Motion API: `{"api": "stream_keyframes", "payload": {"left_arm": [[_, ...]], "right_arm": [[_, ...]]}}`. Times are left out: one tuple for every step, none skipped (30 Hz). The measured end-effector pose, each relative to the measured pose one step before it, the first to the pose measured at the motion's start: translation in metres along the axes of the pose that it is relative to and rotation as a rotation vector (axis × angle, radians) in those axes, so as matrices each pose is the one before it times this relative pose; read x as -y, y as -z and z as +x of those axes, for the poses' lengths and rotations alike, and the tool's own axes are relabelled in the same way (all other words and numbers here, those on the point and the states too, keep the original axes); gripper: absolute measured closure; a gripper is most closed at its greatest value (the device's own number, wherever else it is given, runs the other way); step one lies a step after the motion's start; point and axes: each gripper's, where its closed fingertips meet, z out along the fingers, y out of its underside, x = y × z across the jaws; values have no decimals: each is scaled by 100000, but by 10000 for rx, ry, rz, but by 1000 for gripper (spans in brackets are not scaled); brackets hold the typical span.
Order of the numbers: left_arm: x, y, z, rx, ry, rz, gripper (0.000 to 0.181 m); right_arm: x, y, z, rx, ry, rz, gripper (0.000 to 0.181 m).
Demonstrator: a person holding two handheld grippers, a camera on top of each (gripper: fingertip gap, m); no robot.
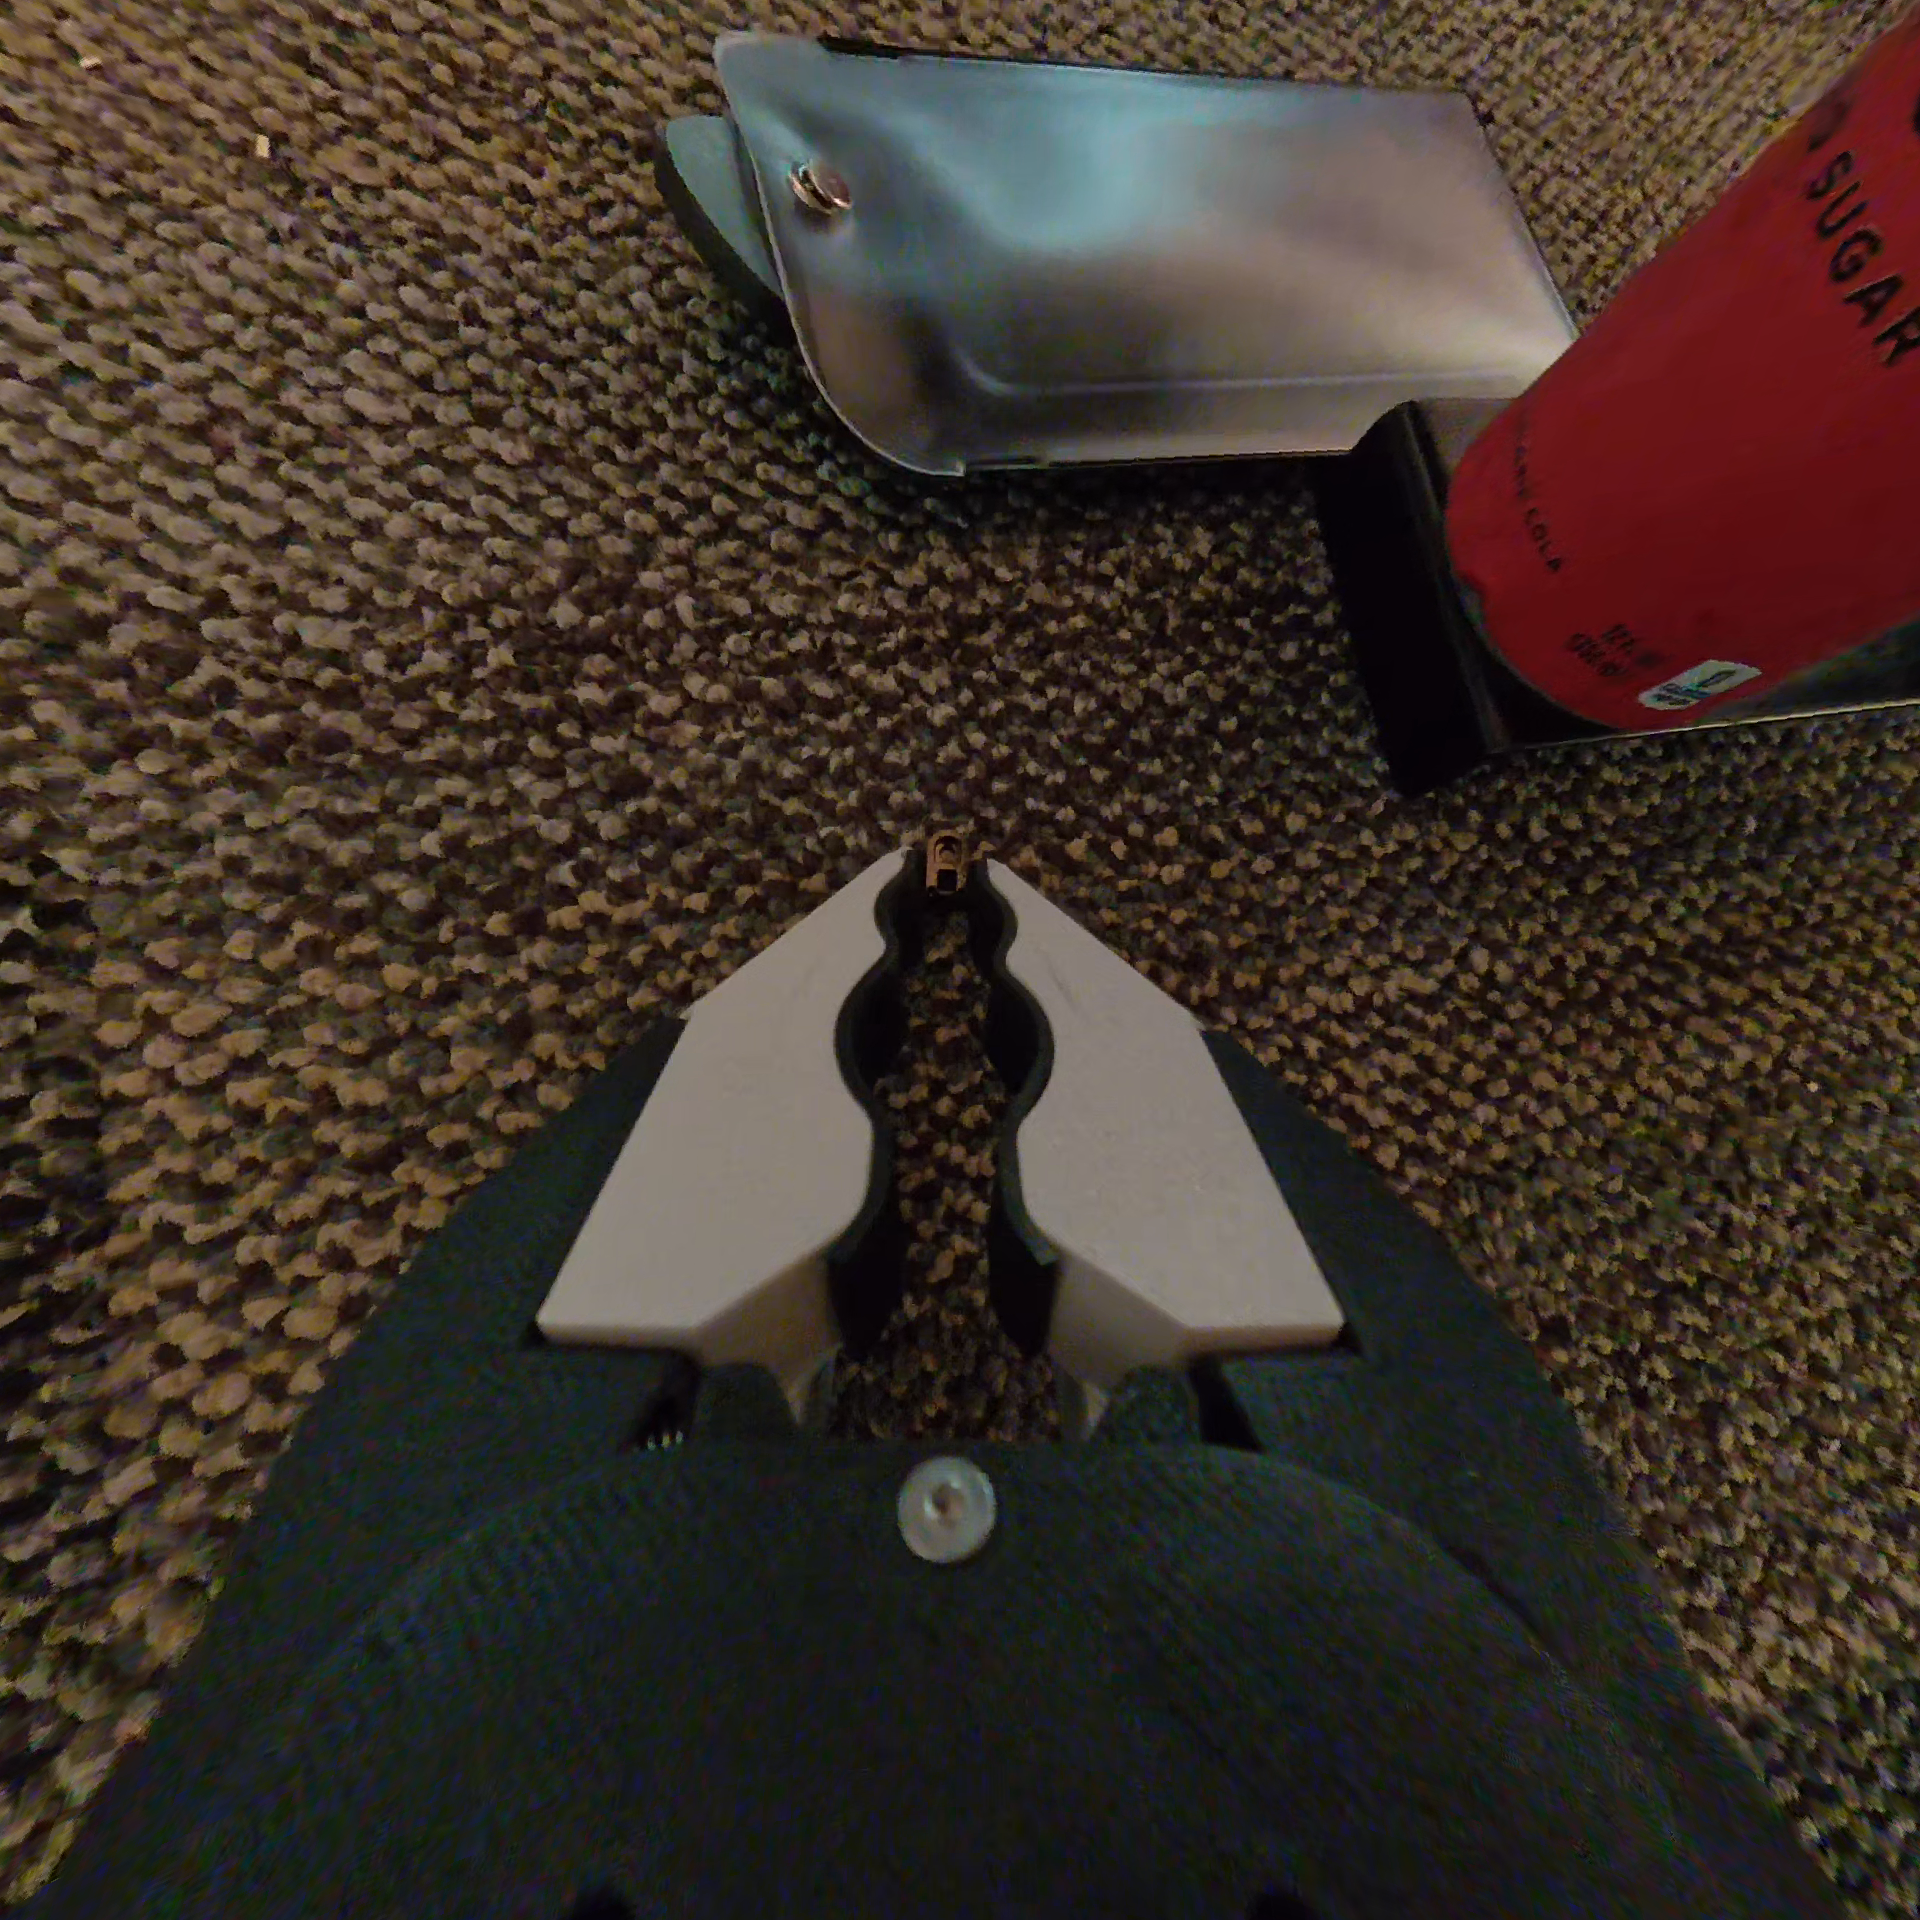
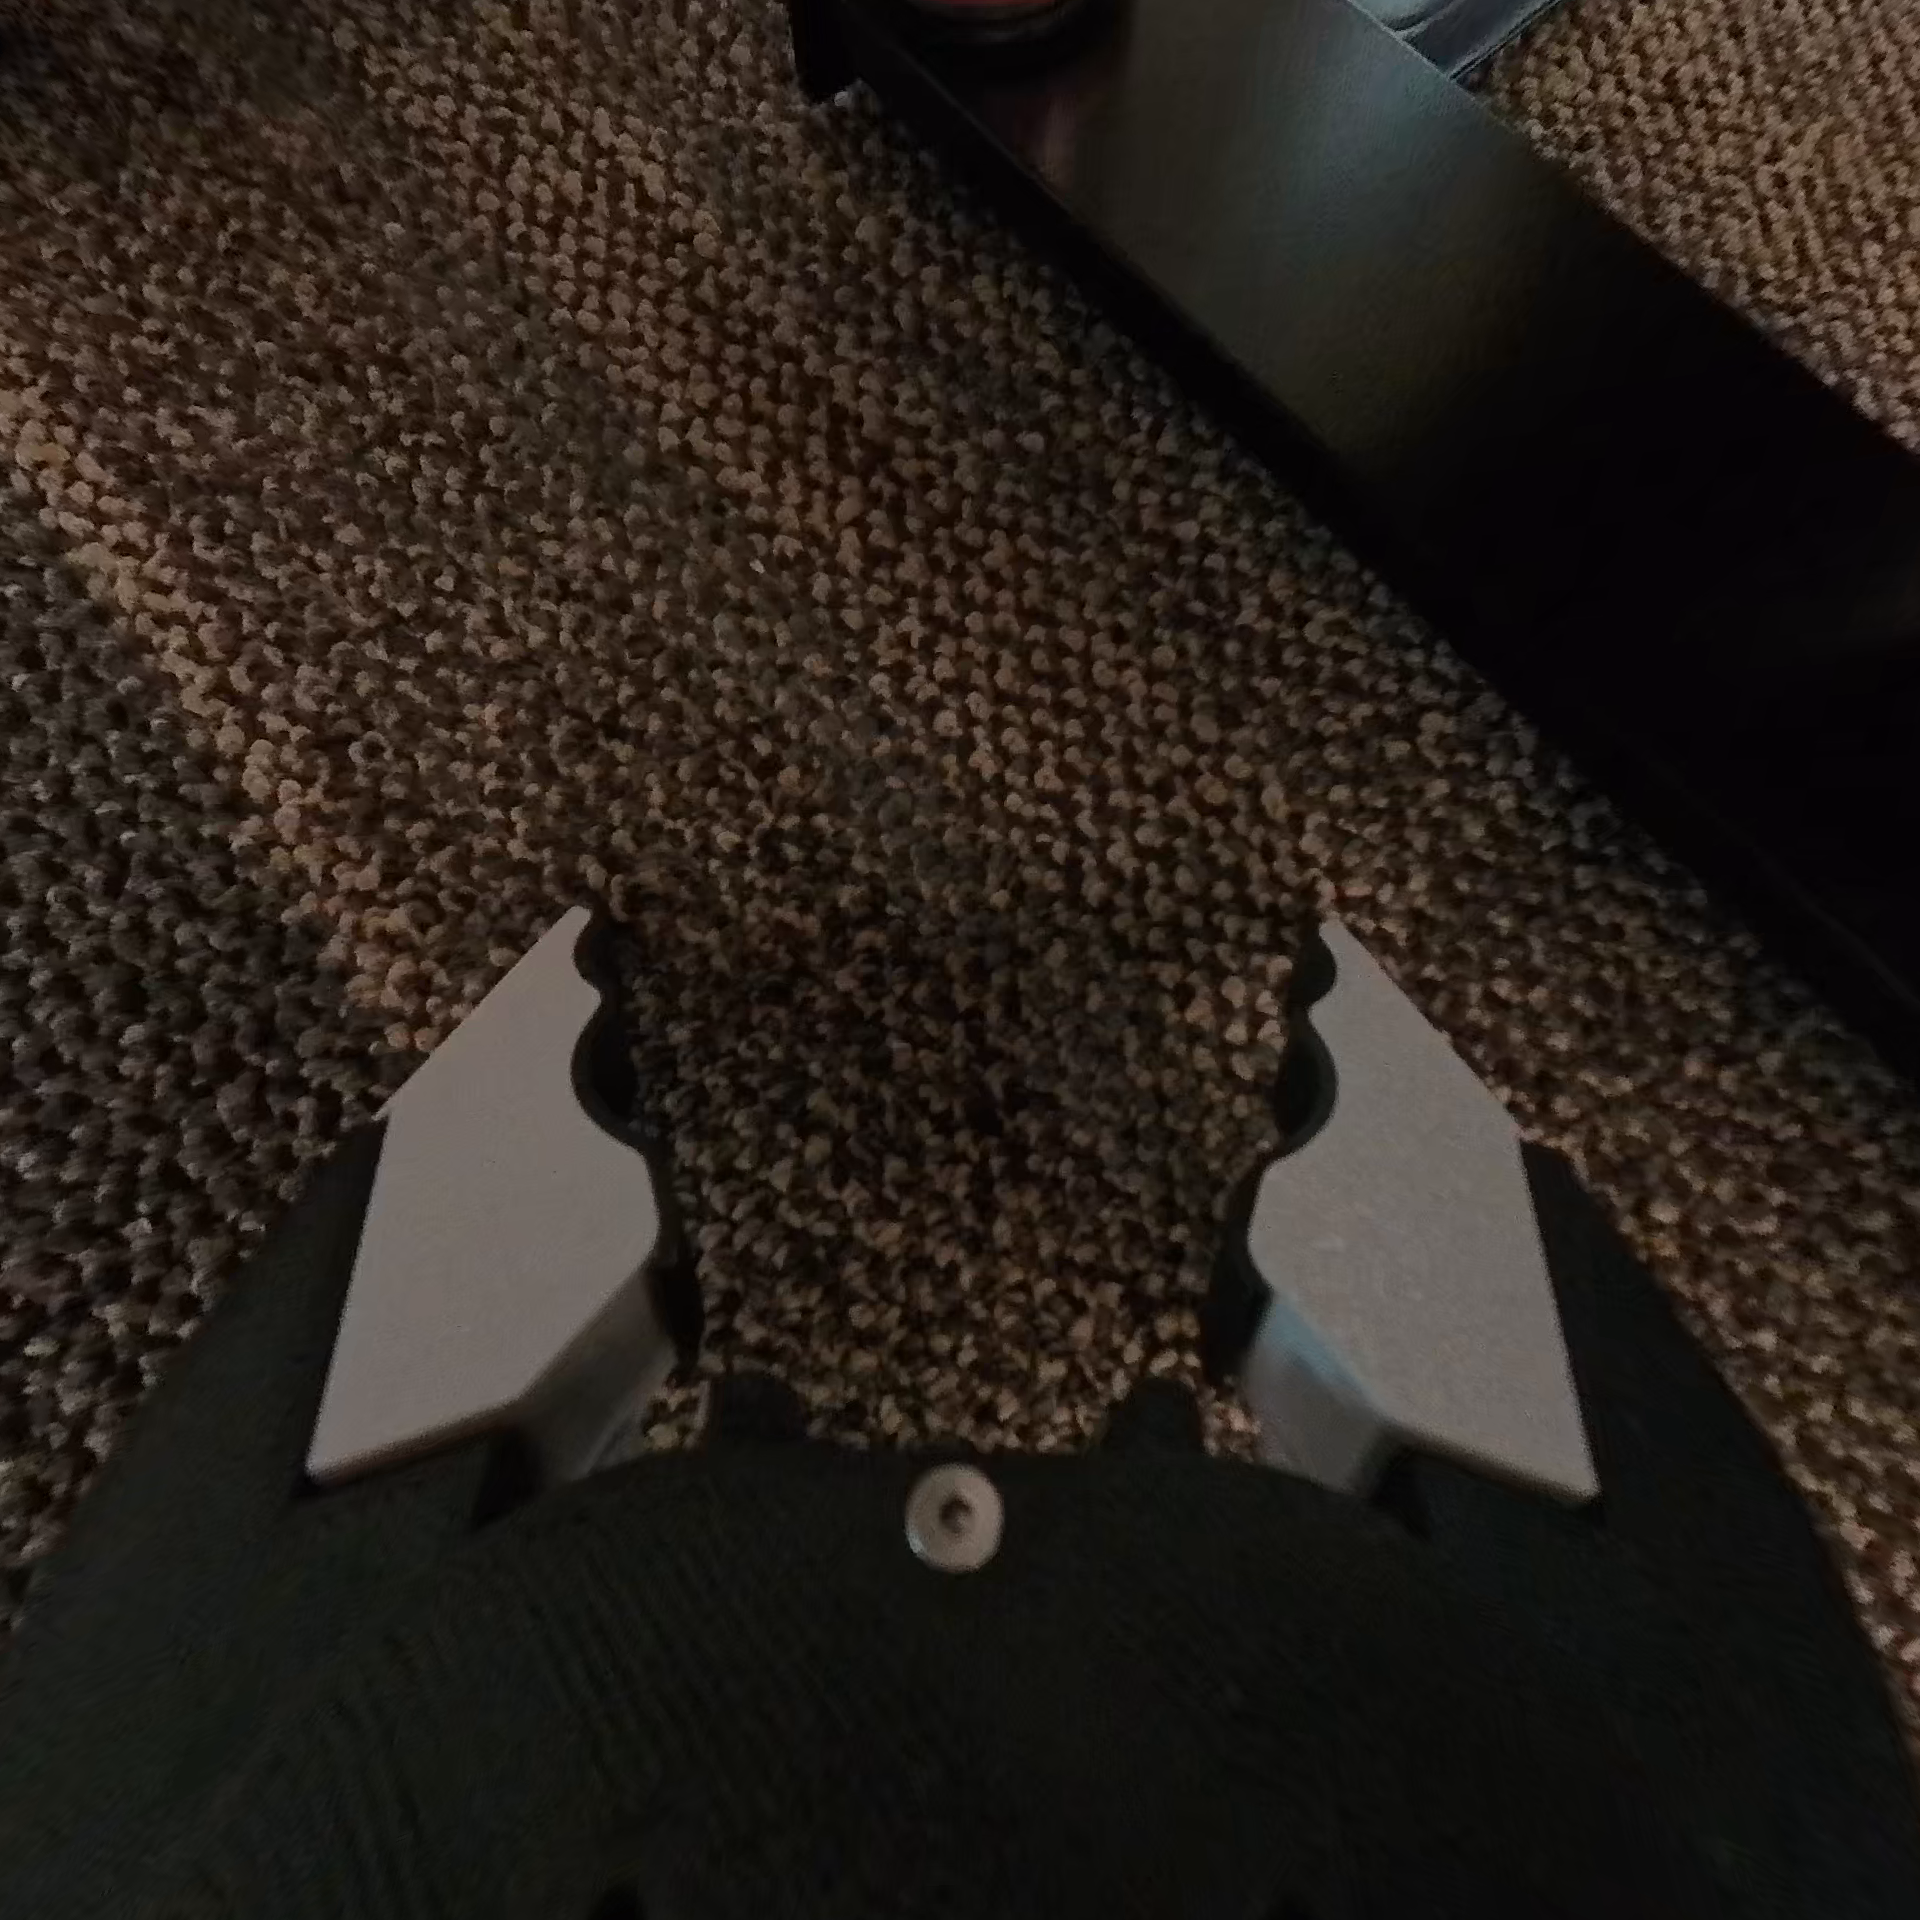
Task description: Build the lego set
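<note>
1. A brown and tan looped carpet [image 1: 416, 623] fills both views and carries everything else.
2. A shiny metal sheet piece [image 1: 1122, 260] lies flat on the carpet, well beyond the left claw and a little to its right. A small rivet sits near its left end, with a dark rounded tab poking out just past that edge.
3. A red drink can [image 1: 1704, 416] leans in from the upper right corner, just right of the metal sheet piece. Its lower end rests on a dark, reflective tray-like object [image 1: 1403, 603] that butts up against the sheet's near right corner.
4. In the right wrist view, a dark flat panel [image 2: 1403, 312] runs diagonally across the upper right, with carpet on both sides of it. What it is cannot be told.
5. The right claw [image 2: 951, 935] has its fingers spread wide apart, nothing between them but carpet.
6. The left claw [image 1: 943, 868] is drawn nearly together, its tips clamped on a tiny dark lego piece.
7. The tiny dark lego piece [image 1: 943, 864] sits right at the left claw's tips, above the carpet and well short of the metal sheet piece; its exact shape is too small to tell.
</note>
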Motion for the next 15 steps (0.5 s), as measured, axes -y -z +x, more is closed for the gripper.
{"api": "stream_keyframes", "payload": {"left_arm": [[-5, -6, 6, -30, 31, 0, 173], [0, 0, 1, 0, 0, 0, 173], [-2, -1, 1, 25, -28, -1, 173], [4, -3, -5, 25, -23, 1, 173], [14, 5, 0, 28, -25, -11, 173], [20, 3, 3, 61, 14, -38, 174], [30, 23, -9, 141, 143, -78, 174], [51, 65, -14, 222, 166, -99, 174], [197, 211, 101, 215, 28, -10, 174], [244, 376, 104, 299, -131, -5, 174], [255, 546, 391, 168, -221, -21, 174], [307, 714, 558, 70, -206, 37, 174], [330, 850, 482, 110, -164, 91, 174], [298, 930, 375, 131, -112, 111, 174], [173, 948, 392, 74, -67, 80, 174]], "right_arm": [[0, 0, 0, 0, 0, 0, 54], [0, 0, 0, 0, 0, 0, 54], [1, -1, 10, 0, 0, 0, 54], [7, -7, -1, 0, 0, 0, 54], [0, 0, 0, 0, 0, 0, 54], [0, 0, 0, 0, 0, 0, 54], [0, 0, 0, 0, 1, 0, 54], [-2, 2, -15, 6, 6, -1, 54], [11, -16, -22, 15, 15, -6, 54], [5, -10, -8, 14, 5, -7, 54], [-4, -9, 6, 0, -5, 2, 53], [3, -1, -15, 6, 5, 3, 54], [-7, -11, -11, 9, 4, -5, 54], [13, -17, 29, -29, -12, -6, 54], [21, -22, 49, -34, -22, -1, 54]]}}
